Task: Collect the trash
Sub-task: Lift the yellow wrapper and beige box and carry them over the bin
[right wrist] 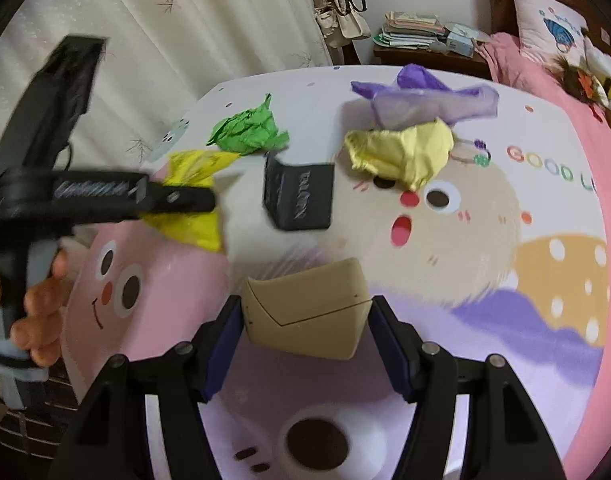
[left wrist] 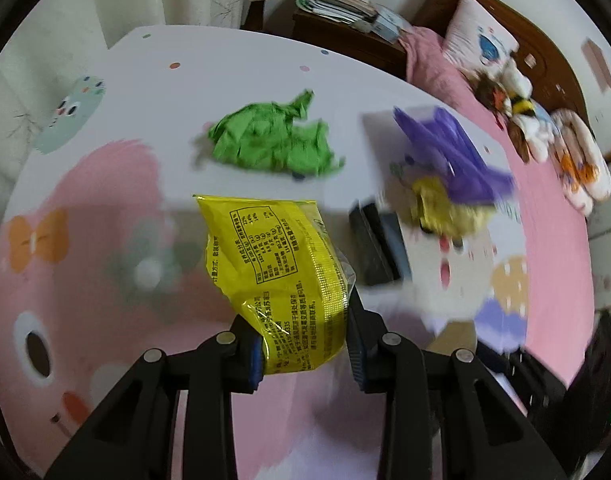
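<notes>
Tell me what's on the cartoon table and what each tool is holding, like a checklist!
Surface: cartoon-print cloth covers the table.
Job's things: yellow wrapper in left tool; tan box between right tool's fingers; green paper, purple paper, yellow paper and black box lie loose.
Clutter: nothing seen.
Grippers: left tool shut on wrapper; right tool shut on tan box.
Cables: nothing seen.
Surroundings: curtain, pink bed, nightstand papers.

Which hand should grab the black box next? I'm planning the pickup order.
Neither is free: the left gripper holds the yellow wrapper, the right gripper the tan box. The left looks nearer the black box.
</notes>
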Tool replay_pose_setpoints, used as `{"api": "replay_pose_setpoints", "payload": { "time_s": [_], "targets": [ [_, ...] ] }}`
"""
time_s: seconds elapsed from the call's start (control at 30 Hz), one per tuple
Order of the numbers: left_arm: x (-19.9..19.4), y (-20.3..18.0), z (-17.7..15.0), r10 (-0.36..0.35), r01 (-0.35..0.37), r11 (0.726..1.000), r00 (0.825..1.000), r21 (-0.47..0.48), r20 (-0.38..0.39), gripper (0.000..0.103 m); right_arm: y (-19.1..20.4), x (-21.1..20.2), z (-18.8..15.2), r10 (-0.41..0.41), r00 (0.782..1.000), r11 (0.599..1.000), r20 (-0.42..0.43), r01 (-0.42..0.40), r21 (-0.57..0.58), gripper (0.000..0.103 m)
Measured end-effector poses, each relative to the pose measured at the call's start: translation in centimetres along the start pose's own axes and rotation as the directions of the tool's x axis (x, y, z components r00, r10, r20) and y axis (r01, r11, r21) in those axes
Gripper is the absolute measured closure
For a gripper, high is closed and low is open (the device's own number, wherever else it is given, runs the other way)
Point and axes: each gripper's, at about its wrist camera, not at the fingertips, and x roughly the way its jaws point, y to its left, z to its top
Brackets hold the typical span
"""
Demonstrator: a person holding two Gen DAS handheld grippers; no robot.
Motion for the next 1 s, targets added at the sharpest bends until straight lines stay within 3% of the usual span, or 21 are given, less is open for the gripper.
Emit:
{"api": "replay_pose_setpoints", "payload": {
  "time_s": [0.43, 0.53, 0.8, 1.0],
  "targets": [
    [-10.6, 5.6, -13.6, -0.019, 0.016, 0.983, 1.0, 0.181, 0.017, 0.072, 8.7, -5.1, -7.3, -0.038, 0.998, 0.998, 0.042, 0.036, 0.053, 0.039],
    [-13.2, 6.8, -16.8, -0.047, 0.04, 0.968, 0.999, 0.247, 0.022, 0.072, 11.4, -6.7, -9.7, -0.059, 0.996, 0.995, 0.069, 0.053, 0.089, 0.039],
    [-18.0, 10.4, -26.1, -0.111, 0.085, 0.897, 0.993, 0.434, 0.035, 0.072, 19.6, -9.2, -18.4, -0.111, 0.989, 0.976, 0.103, 0.089, 0.197, 0.039],
    [-19.3, 12.3, -31.8, -0.144, 0.133, 0.861, 0.989, 0.491, -0.016, 0.072, 23.6, -10.1, -24.3, -0.142, 0.988, 0.96, 0.068, 0.12, 0.255, 0.039]
  ]
}}
